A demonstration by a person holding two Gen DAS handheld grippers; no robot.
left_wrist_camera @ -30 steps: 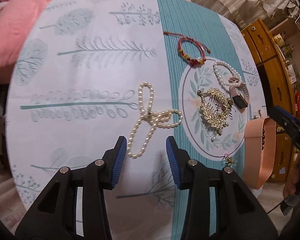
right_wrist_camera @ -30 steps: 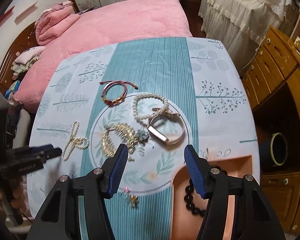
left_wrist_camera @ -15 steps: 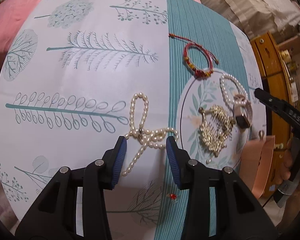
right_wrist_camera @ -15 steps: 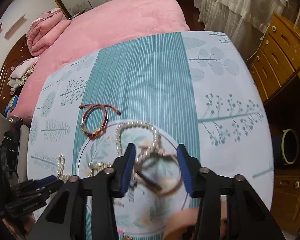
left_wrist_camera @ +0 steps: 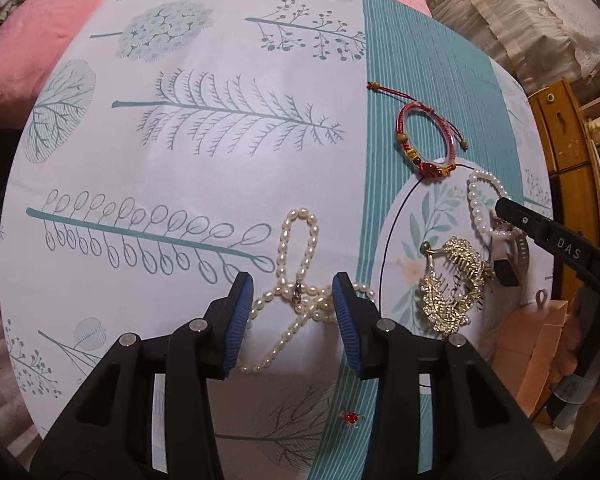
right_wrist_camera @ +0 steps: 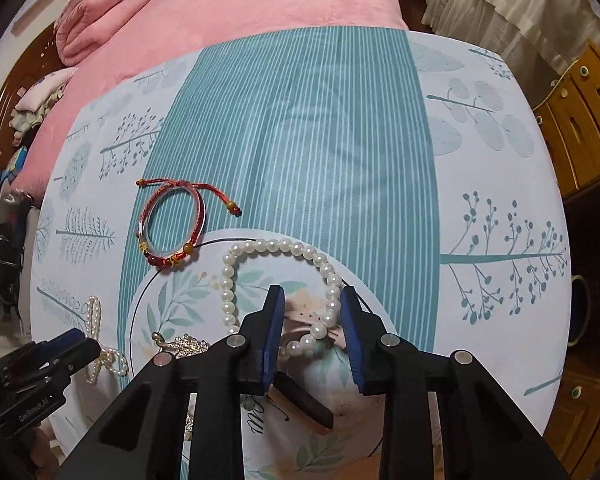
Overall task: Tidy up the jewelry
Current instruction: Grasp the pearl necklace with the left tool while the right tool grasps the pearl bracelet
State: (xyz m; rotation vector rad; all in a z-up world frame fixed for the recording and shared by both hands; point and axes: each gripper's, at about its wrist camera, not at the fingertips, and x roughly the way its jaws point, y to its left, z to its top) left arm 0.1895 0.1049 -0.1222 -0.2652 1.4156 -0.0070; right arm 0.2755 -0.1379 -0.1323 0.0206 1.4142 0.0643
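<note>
My left gripper (left_wrist_camera: 293, 292) is open, its jaws either side of the tangled middle of a long pearl necklace (left_wrist_camera: 300, 248) on the cloth. My right gripper (right_wrist_camera: 311, 312) is open, its jaws straddling the near part of a round pearl bracelet (right_wrist_camera: 236, 256) and the pink-strapped watch (right_wrist_camera: 308, 400) under it. The right gripper also shows in the left wrist view (left_wrist_camera: 540, 228) over the bracelet (left_wrist_camera: 476, 200). A red cord bracelet (right_wrist_camera: 168, 220) lies further back. A gold leaf hair comb (left_wrist_camera: 452, 280) lies beside the watch.
A peach jewelry tray (left_wrist_camera: 540, 356) sits at the table's right edge. A small red stud (left_wrist_camera: 350, 418) lies near the front. A pink bed (right_wrist_camera: 240, 4) is beyond the table (right_wrist_camera: 320, 140), wooden drawers (right_wrist_camera: 580, 120) to the right.
Both grippers moved forward and down. The left now straddles the pearl necklace's middle. The right narrowed and now straddles the pearl bracelet and watch.
</note>
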